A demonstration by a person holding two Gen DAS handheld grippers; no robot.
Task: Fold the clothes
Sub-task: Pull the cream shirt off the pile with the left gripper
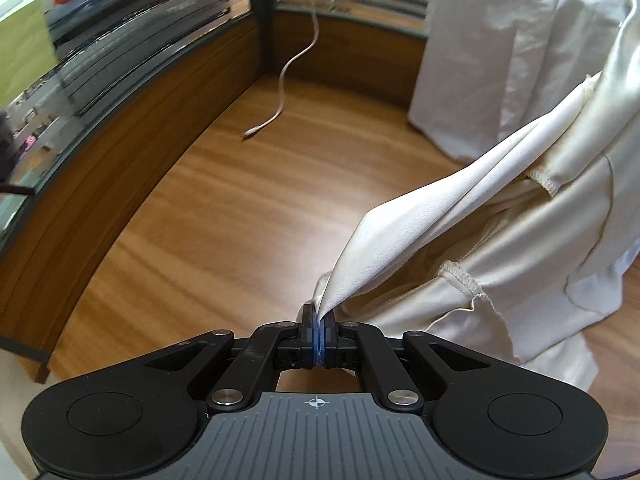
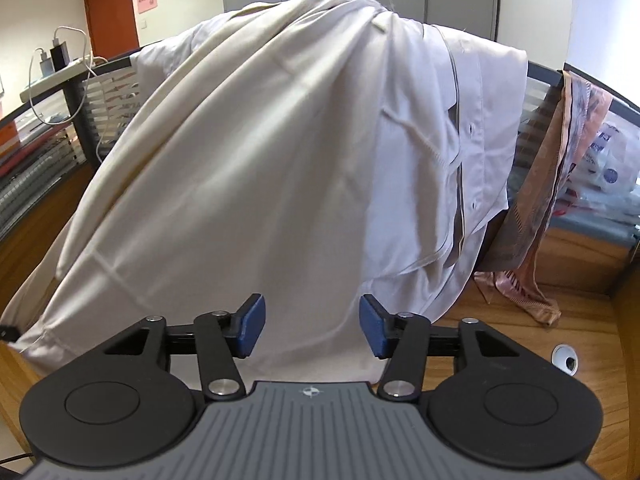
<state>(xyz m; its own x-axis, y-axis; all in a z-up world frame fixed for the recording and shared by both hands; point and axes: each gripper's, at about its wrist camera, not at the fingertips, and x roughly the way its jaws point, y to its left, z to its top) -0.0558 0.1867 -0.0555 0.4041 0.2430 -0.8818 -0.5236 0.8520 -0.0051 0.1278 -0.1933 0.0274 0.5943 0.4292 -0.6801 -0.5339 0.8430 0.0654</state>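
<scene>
2 grippers, blue pads. Left gripper (image 1: 319, 334) clenched on 1 corner of the cream satin garment (image 1: 500, 216), pulling it taut over the wood-grain desk (image 1: 240, 220); overlocked hems visible. Right gripper (image 2: 312, 330) released, jaws wide apart, facing the same garment (image 2: 240, 160), draped over the partition w/ 1 white button shirt (image 2: 480, 120). 1 peach patterned scarf (image 2: 560, 160) hangs beside. 1 white cable (image 1: 286, 68) on desk.

cream satin garment (image 1: 500, 208), white shirt (image 2: 480, 128), seemingly pink patterned scarf (image 2: 560, 184), brown wood-grain desk (image 1: 240, 200).
</scene>
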